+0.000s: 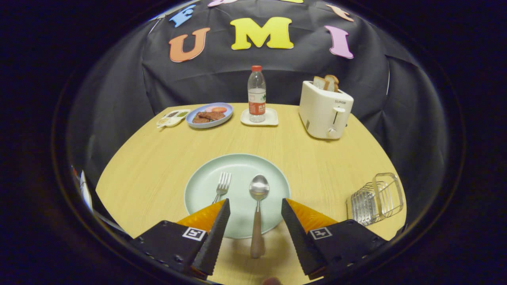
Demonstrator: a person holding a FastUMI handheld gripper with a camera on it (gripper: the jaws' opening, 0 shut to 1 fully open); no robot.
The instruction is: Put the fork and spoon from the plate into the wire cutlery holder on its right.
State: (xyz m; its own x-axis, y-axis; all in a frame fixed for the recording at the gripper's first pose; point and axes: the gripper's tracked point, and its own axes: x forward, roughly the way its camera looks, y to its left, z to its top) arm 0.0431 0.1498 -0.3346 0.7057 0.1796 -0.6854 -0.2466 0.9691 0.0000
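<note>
A spoon (258,209) lies on a pale green plate (202,190), bowl pointing away from us, its brown handle running back over the plate's near rim onto the wooden table (150,166). We see it lying between the two fingers of our gripper (255,213), which are spread wide and touch nothing. Just left of the spoon lies a fork (222,187), tines away, its handle passing behind the left finger.

We judge both pieces light, stiff and fairly slick at the metal ends (the spoon's handle looks duller, perhaps wood, so likely grippier). The handle where it overhangs the rim seems the best place to pinch, since there is some room beneath it there.

The wire cutlery holder (376,198) stands to the right of the plate, well apart from it, near the table edge.

Farther off stand a water bottle (256,93) on a small tray, a toaster (324,109) with bread in it, and a blue plate of food (209,114).
</note>
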